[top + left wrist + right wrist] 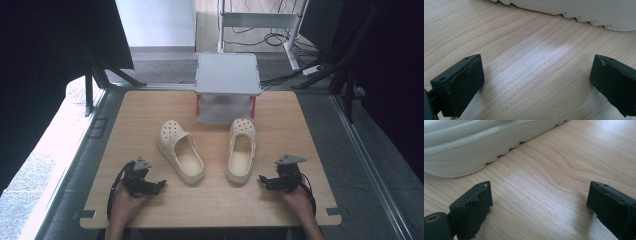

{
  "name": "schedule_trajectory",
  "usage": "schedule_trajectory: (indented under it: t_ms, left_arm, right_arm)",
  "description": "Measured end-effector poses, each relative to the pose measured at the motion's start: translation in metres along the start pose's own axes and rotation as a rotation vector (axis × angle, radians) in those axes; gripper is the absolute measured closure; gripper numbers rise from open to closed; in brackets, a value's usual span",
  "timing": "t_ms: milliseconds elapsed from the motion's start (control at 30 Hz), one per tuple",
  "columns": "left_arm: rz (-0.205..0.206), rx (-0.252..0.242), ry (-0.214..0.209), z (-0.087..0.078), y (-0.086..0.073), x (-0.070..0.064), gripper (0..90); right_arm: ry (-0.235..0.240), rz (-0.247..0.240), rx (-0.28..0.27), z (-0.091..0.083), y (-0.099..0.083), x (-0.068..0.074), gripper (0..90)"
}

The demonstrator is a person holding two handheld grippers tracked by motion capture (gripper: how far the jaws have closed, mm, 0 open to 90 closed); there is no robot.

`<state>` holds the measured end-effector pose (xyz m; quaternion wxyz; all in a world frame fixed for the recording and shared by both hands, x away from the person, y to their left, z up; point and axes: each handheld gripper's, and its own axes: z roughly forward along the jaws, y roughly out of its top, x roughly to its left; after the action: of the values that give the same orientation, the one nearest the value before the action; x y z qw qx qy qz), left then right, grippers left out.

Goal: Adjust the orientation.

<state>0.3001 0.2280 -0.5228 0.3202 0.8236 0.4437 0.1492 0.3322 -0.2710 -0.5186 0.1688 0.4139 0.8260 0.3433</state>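
Nothing is gripped yet: both clogs (181, 151) (241, 148) lie on the counter (215, 200) beyond the open, empty jaws.

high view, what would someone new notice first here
The pair of cream clogs catches the eye first: the left clog lies angled on the middle of the wooden table, and the right clog lies almost straight beside it, apart from it. Near the front edge the left claw and right claw each sit open, outside the shoes and pointing inward. A grey raised stand sits at the table's far edge.
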Motion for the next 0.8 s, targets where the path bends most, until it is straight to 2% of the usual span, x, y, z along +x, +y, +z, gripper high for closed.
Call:
schedule_trajectory:
  t_ms: [600, 767, 800]
  left_arm:
    - [0.000, 0.001, 0.001, -0.0001, 0.0001, 0.0000, 0.0]
    - [-0.001, 0.001, 0.001, -0.0001, 0.0001, 0.0001, 0.0]
    - [-0.001, 0.001, 0.002, -0.0001, 0.0001, 0.0001, 0.0]
  right_arm:
    - [0.003, 0.007, -0.008, -0.0012, -0.0006, -0.0008, 8.8]
    - [0.001, 0.004, -0.003, -0.0008, -0.0002, -0.0007, 7.7]
    - [0.005, 0.005, 0.012, -0.0019, 0.0008, -0.0018, 8.0]
